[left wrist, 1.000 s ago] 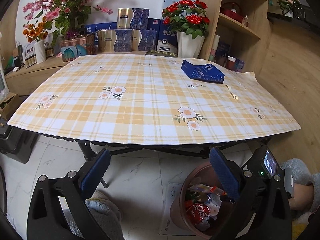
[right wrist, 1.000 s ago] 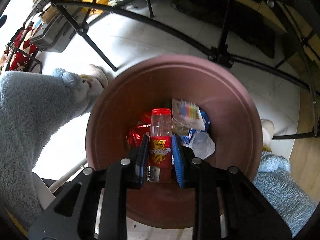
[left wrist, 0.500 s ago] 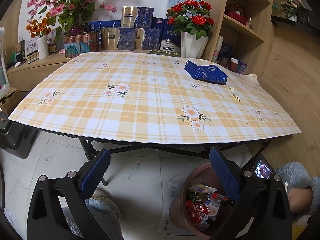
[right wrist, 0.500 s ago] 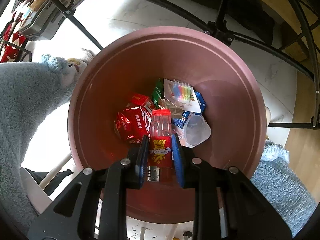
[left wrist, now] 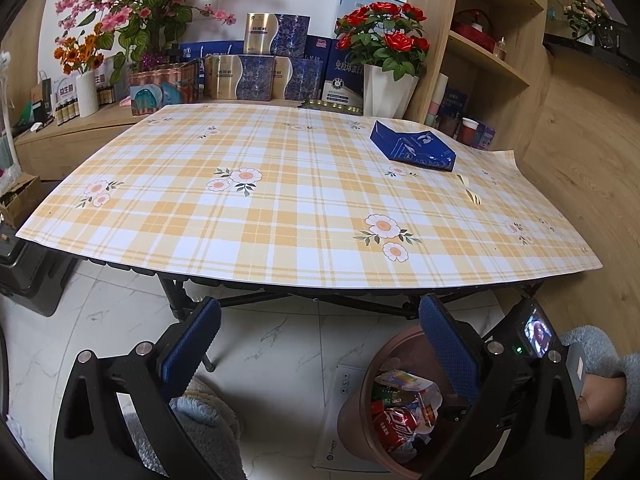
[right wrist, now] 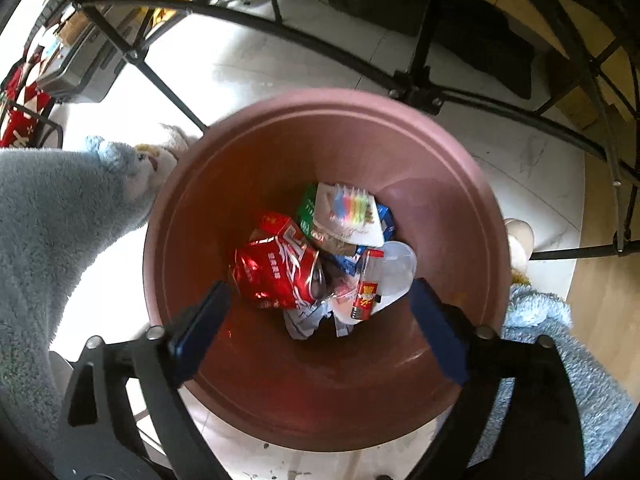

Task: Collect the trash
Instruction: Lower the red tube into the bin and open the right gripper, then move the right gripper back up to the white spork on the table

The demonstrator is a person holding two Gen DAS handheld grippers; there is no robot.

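Reddish-brown plastic forms the round bin (right wrist: pixel 460 184) on the floor beside the worktop (left wrist: pixel 280 208), and the right tool (right wrist: pixel 320 316) points straight down into it with its jaws just opened wide and nothing between them. The small clear bottle (right wrist: pixel 366 284) with a red cap and red label now lies loose on the heap in the bin, against a clear plastic lid (right wrist: pixel 396 268) and next to a crushed red can (right wrist: pixel 276 268); a white packet with coloured stripes (right wrist: pixel 348 212) and a green carton (right wrist: pixel 306 210) lie behind. What seems left to collect is the blue carton (left wrist: pixel 412 148) lying flat near the far right side of the worktop, well apart from everything else on the checked cloth. It looks like thin printed card, dark blue with white marks, partly flattened and creased, so it is probably very light, somewhat springy and easy to crush; a grip across its raised near edge or a folded corner would likely hold better than one on the flat face, where the pads might slide. The left tool (left wrist: pixel 320 340) hangs below the worktop's edge, above the floor, jaws wide and empty. A small pale scrap (left wrist: pixel 468 192) lies just in front of the carton; what it is cannot be told.
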